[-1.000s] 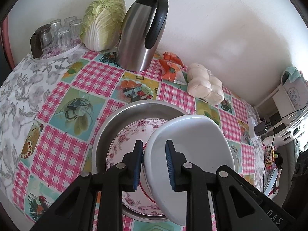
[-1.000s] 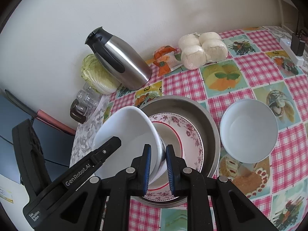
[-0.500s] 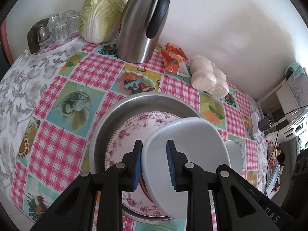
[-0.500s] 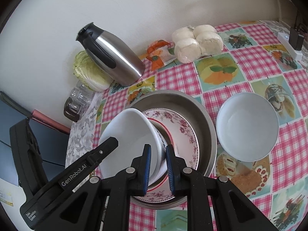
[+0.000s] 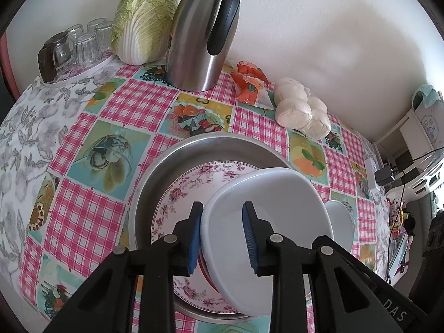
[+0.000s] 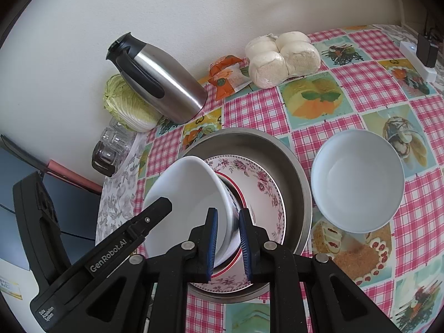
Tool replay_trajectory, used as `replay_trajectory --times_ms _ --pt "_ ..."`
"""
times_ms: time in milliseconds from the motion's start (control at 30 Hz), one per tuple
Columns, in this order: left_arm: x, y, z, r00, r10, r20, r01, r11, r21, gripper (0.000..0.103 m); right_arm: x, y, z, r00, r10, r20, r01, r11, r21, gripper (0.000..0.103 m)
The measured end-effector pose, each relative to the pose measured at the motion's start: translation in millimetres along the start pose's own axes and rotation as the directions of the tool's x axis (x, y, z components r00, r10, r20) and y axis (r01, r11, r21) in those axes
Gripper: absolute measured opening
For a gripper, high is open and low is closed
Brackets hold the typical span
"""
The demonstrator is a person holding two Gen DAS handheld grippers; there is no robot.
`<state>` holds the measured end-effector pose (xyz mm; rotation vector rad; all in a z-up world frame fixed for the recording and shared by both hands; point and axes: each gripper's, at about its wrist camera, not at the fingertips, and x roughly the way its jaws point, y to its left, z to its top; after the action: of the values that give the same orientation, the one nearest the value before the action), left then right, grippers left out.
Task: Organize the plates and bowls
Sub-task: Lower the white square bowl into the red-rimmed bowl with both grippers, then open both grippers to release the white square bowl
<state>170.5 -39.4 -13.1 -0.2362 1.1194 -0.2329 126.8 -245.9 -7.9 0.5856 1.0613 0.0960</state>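
A white bowl [image 5: 266, 213] leans tilted over a floral plate [image 5: 183, 194] that lies in a steel basin [image 5: 172, 163]. My left gripper [image 5: 222, 222] straddles the bowl's rim and its jaws are opening. The outer pad lies along the wall and the inner pad stands clear of it. In the right wrist view my right gripper [image 6: 226, 222] is shut on the opposite rim of the same white bowl [image 6: 188, 191]. A red-rimmed dish [image 6: 241, 197] shows under the bowl on the floral plate [image 6: 266, 191]. A second white bowl [image 6: 358, 180] sits upright on the cloth, right of the basin [image 6: 294, 172].
Along the wall stand a steel thermos jug [image 5: 199, 36], a cabbage [image 5: 144, 22] and a tray of upturned glasses [image 5: 77, 47]. An orange packet [image 5: 248, 83] and bagged buns [image 5: 302, 111] lie further right. A power strip [image 6: 419, 61] sits at the table's far right.
The left gripper's jaws have spread a little around the white bowl's rim. The bowl has settled slightly lower over the floral plate. The right gripper's grip looks the same.
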Motion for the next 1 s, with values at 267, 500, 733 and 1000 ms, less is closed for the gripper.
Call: replay_trajectory --times_ms 267,500,733,1000 --pt "-2.6 0.5 -0.2 1.000 0.001 0.010 -0.001 1.000 0.001 0.031 -1.5 1.3 -0.4 1.000 -0.006 0.002 0.006 1.000 -0.008 0.019" --pt "-13.9 -2.1 2.0 0.999 0.032 0.040 -0.033 0.999 0.024 0.041 -9.9 5.6 0.8 1.000 -0.011 0.027 0.012 1.000 -0.025 0.019" --pt "-29.8 -2.0 4.6 0.995 0.054 0.085 -0.057 0.998 0.030 0.055 -24.5 8.9 3.4 0.997 -0.042 0.069 0.045 0.998 -0.038 0.019" --pt "-35.1 2.6 5.9 0.985 0.136 0.110 -0.139 0.990 0.027 0.077 -27.6 7.1 4.6 0.988 -0.120 0.095 0.124 0.991 -0.045 0.060"
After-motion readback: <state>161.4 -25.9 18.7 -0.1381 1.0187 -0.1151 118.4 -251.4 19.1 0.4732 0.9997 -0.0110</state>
